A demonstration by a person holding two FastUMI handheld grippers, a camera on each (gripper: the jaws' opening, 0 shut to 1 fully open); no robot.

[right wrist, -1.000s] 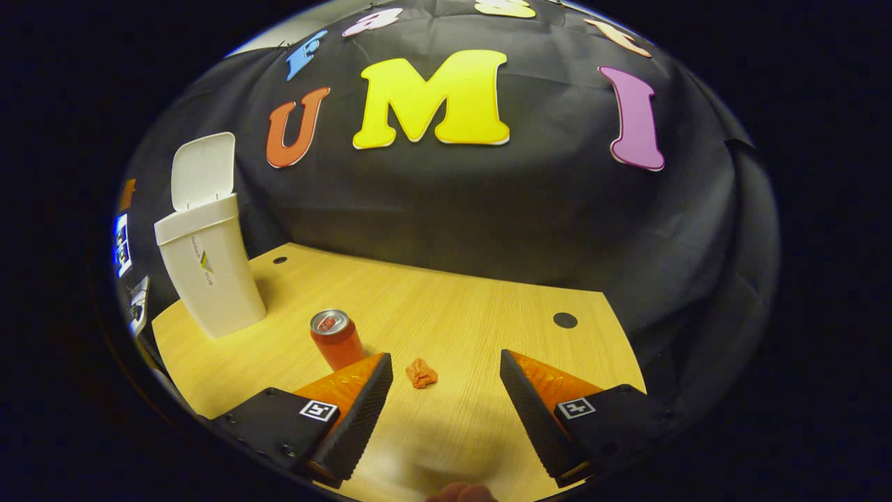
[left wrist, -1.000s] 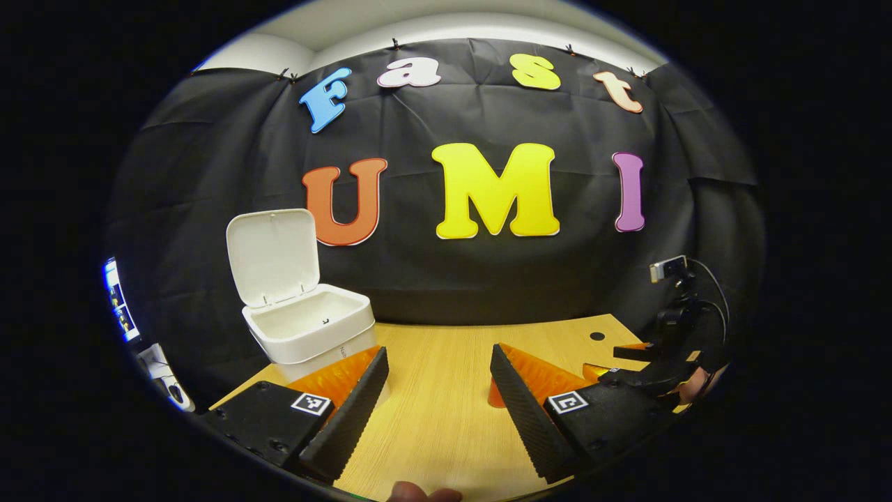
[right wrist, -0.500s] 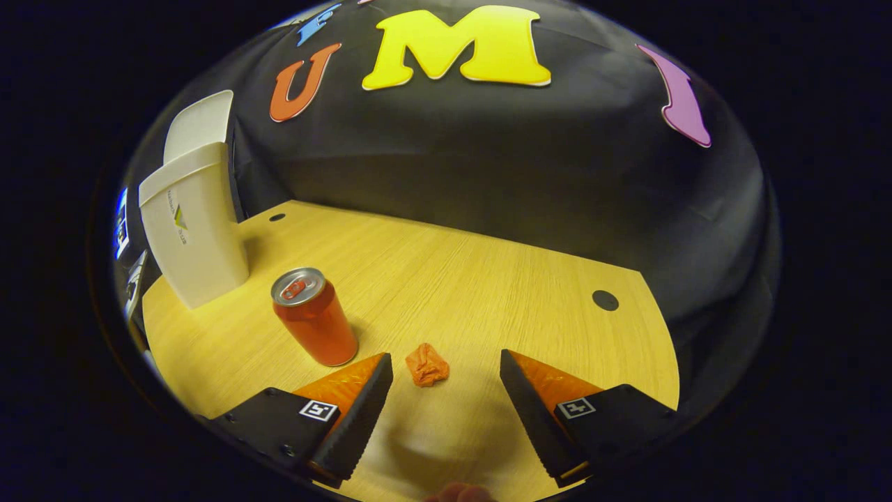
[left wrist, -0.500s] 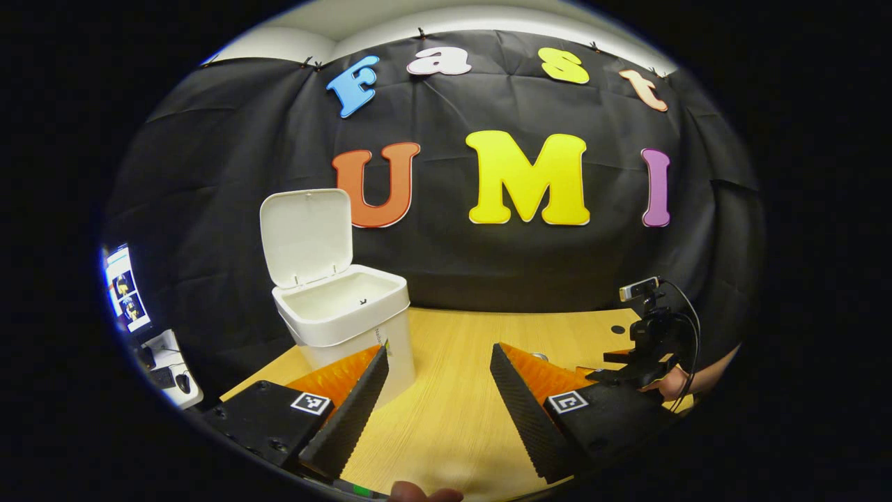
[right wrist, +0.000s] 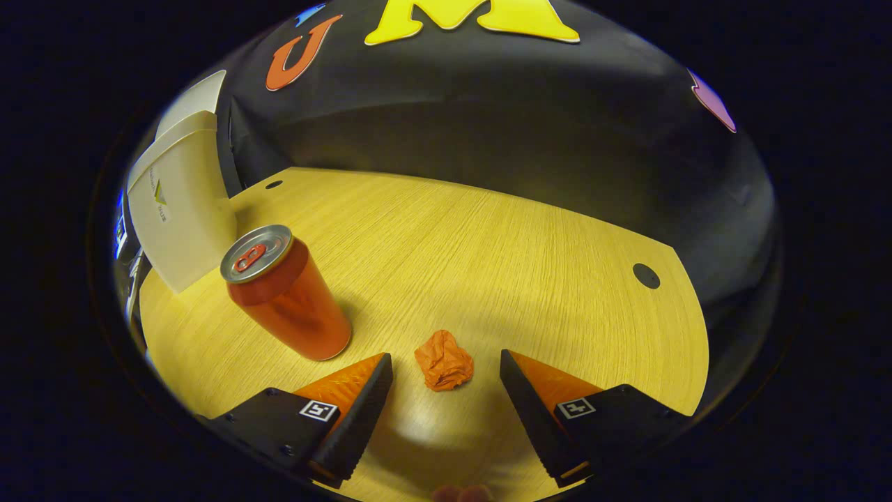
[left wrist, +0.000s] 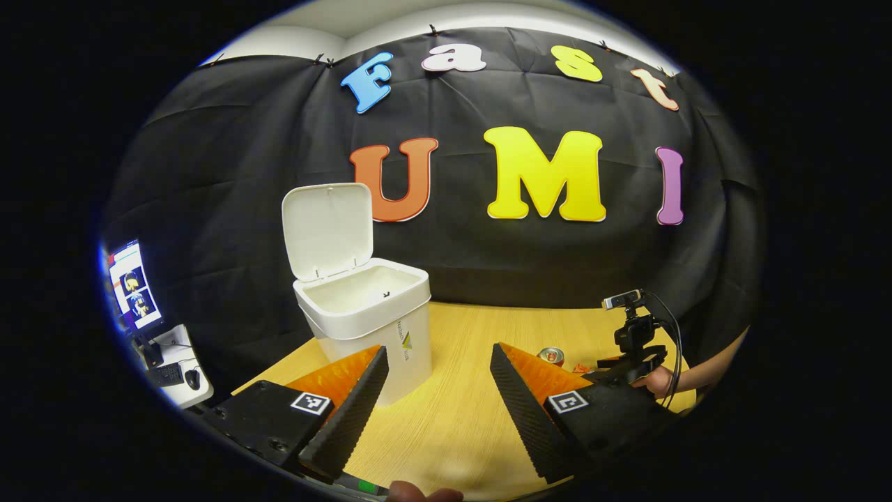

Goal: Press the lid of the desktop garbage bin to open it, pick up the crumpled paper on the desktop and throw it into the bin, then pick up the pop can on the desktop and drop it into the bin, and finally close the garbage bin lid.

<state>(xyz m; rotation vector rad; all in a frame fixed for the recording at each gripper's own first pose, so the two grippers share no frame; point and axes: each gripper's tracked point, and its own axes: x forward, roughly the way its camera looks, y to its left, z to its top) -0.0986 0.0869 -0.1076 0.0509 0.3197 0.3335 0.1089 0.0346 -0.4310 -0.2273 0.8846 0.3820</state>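
Right gripper (right wrist: 446, 376) wide open, empty | crumpled paper (right wrist: 444, 360) between fingers, seemingly untouched | pop can (right wrist: 286, 293) beside

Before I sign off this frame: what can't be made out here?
- Bin floor: left gripper view, hidden behind its front rim, so its contents are unknown.
- Bin opening: right gripper view, seen from the side and cut by the edge.
- Pop can and crumpled paper: left gripper view, tiny, partly behind the left gripper's finger.
- Right gripper finger spacing: left gripper view, too small; right gripper view shows them apart.
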